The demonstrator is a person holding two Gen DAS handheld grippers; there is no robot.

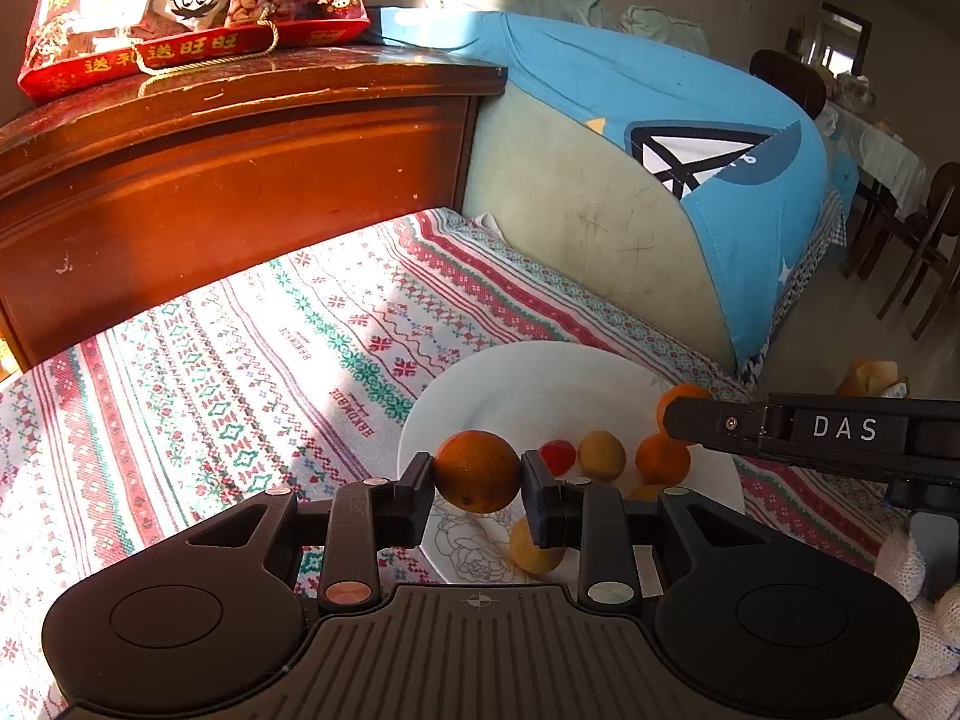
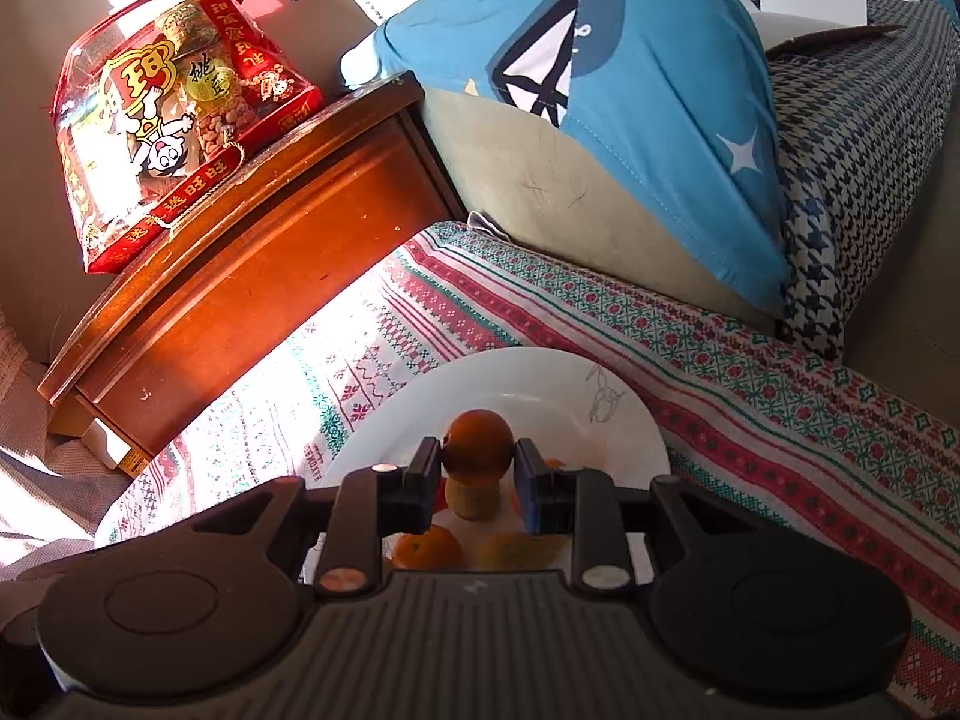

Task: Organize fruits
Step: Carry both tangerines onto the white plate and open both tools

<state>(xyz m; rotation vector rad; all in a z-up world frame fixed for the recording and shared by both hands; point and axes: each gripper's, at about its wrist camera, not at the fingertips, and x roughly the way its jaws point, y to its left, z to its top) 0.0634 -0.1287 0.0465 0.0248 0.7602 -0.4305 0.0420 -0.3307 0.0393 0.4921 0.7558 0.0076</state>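
While I've got an orange in each claw, a fair bit of the plate is hidden from me. Going left to right in the left wrist view: the red snack bag (image 1: pixel 192 6) up on the wooden cabinet (image 1: pixel 240 180) is cut off at the top edge. My left gripper (image 1: pixel 477 474) is clamped on an orange (image 1: pixel 477 471), pads pressing both sides, held up over the near-left rim of the white plate (image 1: pixel 540 378). On the plate past it sit a small red fruit (image 1: pixel 557 456), a yellow fruit (image 1: pixel 602 455) and another orange one (image 1: pixel 662 459). One more yellow fruit (image 1: pixel 531 549) is half tucked behind the claw's right finger, so can't say what it is. The right gripper (image 1: pixel 690 423) pokes in side-on from the right and covers most of its fruit; only an orange sliver shows.

In the right wrist view that claw is squeezed on its own orange (image 2: pixel 478 441), over the plate's middle. Everything lying below it there is mostly blocked by the fingers and body.
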